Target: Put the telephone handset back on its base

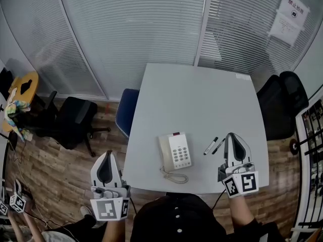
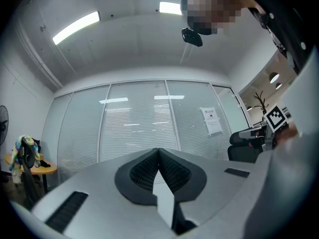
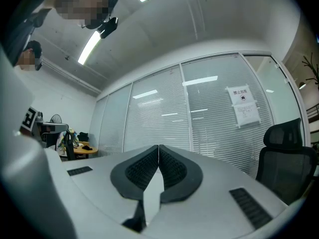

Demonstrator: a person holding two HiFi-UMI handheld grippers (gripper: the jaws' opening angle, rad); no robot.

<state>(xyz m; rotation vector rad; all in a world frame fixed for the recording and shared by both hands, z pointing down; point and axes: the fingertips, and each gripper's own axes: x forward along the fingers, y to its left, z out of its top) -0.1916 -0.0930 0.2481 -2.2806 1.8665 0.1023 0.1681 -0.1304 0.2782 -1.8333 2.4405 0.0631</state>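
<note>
A white telephone point(image 1: 174, 152) lies near the front edge of the grey table point(image 1: 197, 95). Its handset point(image 1: 164, 153) rests along the left side of the base, and the coiled cord point(image 1: 174, 176) curls in front of it. My left gripper point(image 1: 107, 155) is held off the table, to the lower left of the phone, with its jaws shut and empty. My right gripper point(image 1: 231, 135) hovers over the table's front right, to the right of the phone, also shut on nothing. Both gripper views face the blinds, with the left gripper point(image 2: 159, 150) and the right gripper point(image 3: 159, 146) closed tip to tip; the phone is out of their sight.
Two black pens point(image 1: 214, 145) lie between the phone and my right gripper. A blue chair point(image 1: 124, 112) stands at the table's left edge, a black office chair point(image 1: 74, 121) farther left, another black chair point(image 1: 282, 102) at the right. A glass wall with blinds point(image 1: 151, 24) runs behind.
</note>
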